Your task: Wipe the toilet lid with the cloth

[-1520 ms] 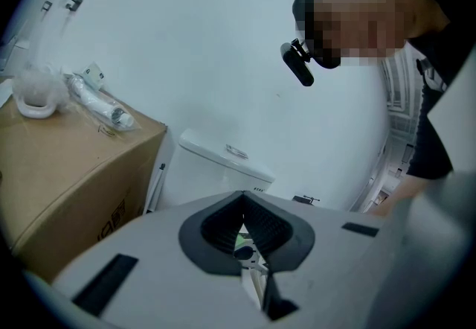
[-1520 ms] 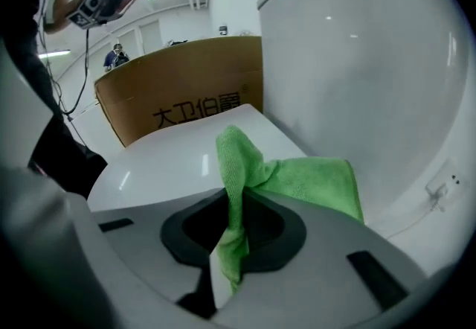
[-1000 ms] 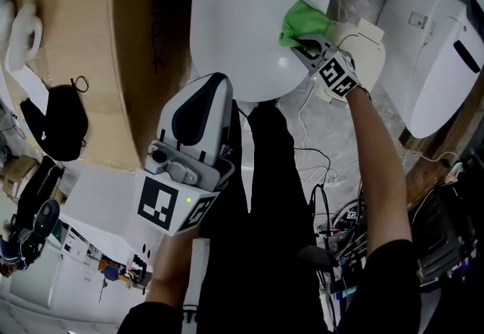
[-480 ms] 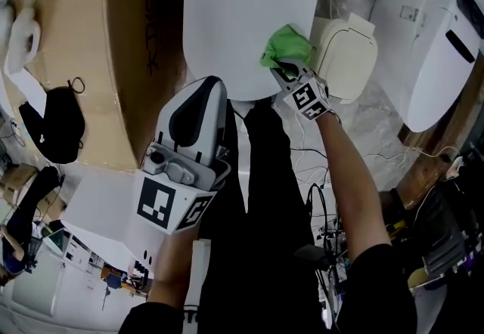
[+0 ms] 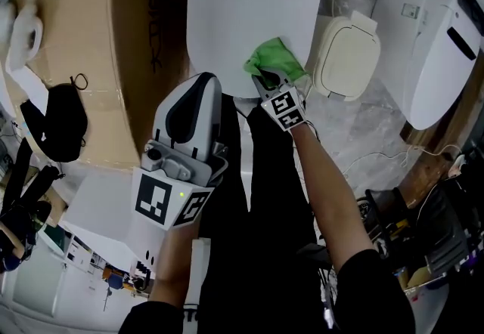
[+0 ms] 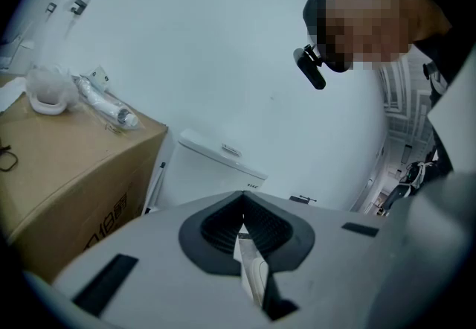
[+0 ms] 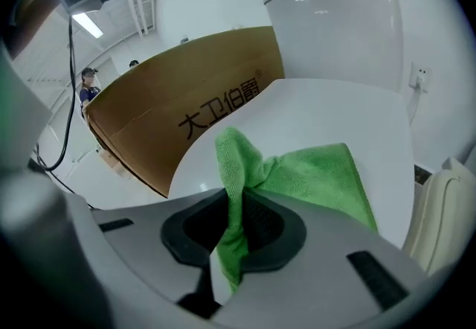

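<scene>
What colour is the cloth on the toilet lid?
Bright green; the cloth shows best in the right gripper view.

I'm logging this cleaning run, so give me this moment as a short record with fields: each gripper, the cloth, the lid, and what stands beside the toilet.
Right gripper: jaws shut on a fold of the green cloth
Cloth position: spread on the toilet lid, near its front right edge
Toilet lid: closed, white
Left gripper: jaws together, nothing between them, raised and touching nothing
Beside the toilet: cardboard box on the person's left, cream lidded bin on the right
</scene>
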